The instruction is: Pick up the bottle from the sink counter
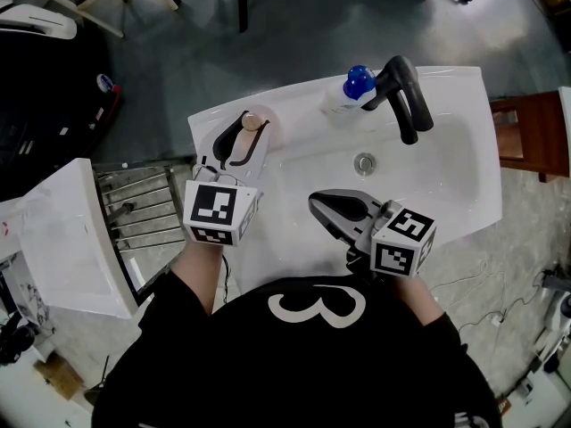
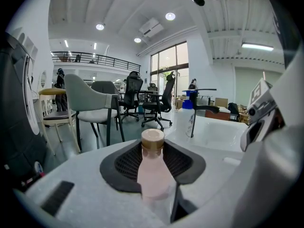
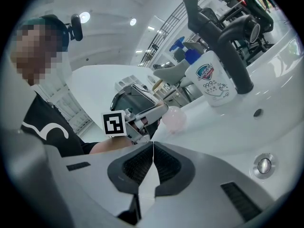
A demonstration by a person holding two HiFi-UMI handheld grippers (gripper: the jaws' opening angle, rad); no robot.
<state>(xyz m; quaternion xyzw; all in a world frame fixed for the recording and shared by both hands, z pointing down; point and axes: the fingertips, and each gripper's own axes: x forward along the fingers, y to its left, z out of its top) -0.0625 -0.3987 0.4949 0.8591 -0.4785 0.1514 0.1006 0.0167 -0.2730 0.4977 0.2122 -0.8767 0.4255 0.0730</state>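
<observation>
Left gripper (image 2: pixel 153 159) clenched on the bottle (image 1: pixel 252 121): the pale pink body with its tan cap sits upright between the two black pads, and both pads meet its sides. The bottle is at the rear left corner of the white sink worktop (image 1: pixel 464 87), left of the basin (image 1: pixel 446 176). In the right gripper view its rounded lower part shows just at the worktop surface; cannot tell whether the base rests on it or is slightly clear. Right gripper (image 3: pixel 153 147) clenched on nothing, pads meeting along one seam. It hangs low over the front of the basin, near the person's body, pointing toward the left gripper and well apart from the bottle. The black faucet (image 1: pixel 406 96) stands at the rear edge of the basin. A white soap dispenser (image 1: pixel 350 92) with a blue pump head is just beside it, on its left, well apart from the pink bottle. A round metal drain (image 1: pixel 364 162) lies in the basin below the faucet spout. Grey floor beyond the worktop; office chairs (image 2: pixel 95 103) show in the left gripper view.
</observation>
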